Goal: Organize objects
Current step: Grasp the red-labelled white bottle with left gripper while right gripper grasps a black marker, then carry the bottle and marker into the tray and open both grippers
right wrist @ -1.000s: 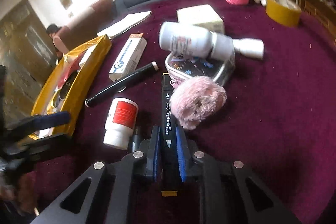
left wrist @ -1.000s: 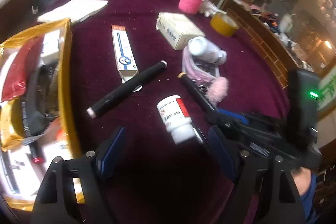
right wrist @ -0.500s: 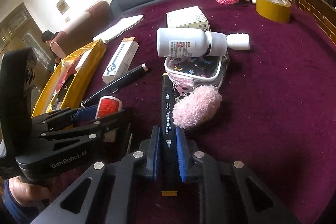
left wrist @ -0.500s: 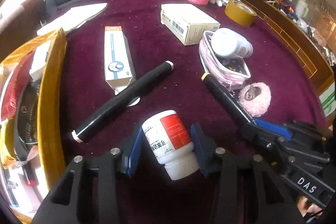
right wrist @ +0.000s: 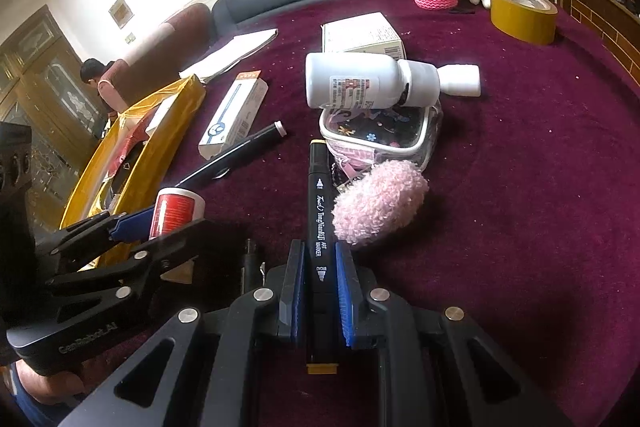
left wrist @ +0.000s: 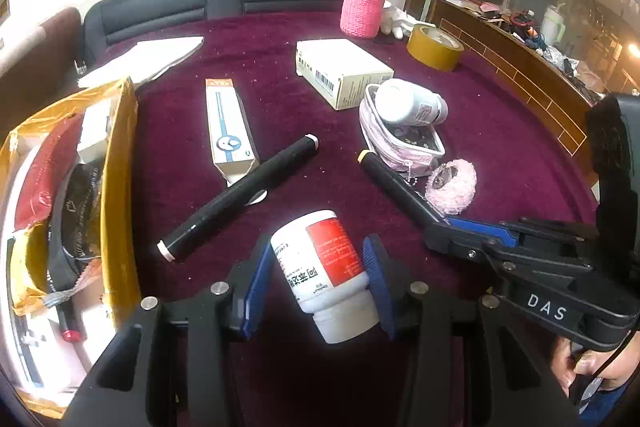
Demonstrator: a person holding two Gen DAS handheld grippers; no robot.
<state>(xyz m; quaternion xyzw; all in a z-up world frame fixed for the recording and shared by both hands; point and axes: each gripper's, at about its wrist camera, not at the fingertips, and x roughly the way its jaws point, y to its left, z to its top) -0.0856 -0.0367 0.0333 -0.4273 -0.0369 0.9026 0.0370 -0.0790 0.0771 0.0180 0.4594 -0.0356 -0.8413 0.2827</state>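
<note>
Between the blue pads of my left gripper (left wrist: 316,283) sits a white pill bottle with a red label (left wrist: 322,263); the pads flank its sides, though I cannot tell whether they press it. It lies on the maroon tablecloth (left wrist: 500,131), cap toward me, base pointing away. My right gripper (right wrist: 318,291) is clamped on a black art marker (right wrist: 320,227), whose long axis runs along the fingers, its yellow end toward me and the far tip near a clear pink-trimmed pouch (right wrist: 380,135). That pouch holds dark, flower-printed bits I cannot make out, and a white bottle (right wrist: 368,85) lies across its top, cap to my right. A pink fluffy pom (right wrist: 378,207) lies just beside the marker. To my left, a gold tray (left wrist: 116,187) holds red and black packets and small boxes. A second black marker (left wrist: 240,199) lies diagonally between the tray and the pill bottle, crossing the near end of a narrow blue-and-white carton (left wrist: 228,127). Farther off are a cardboard box (left wrist: 340,71), a yellow tape roll (left wrist: 434,47) and a pink knitted flask (left wrist: 364,1).
</note>
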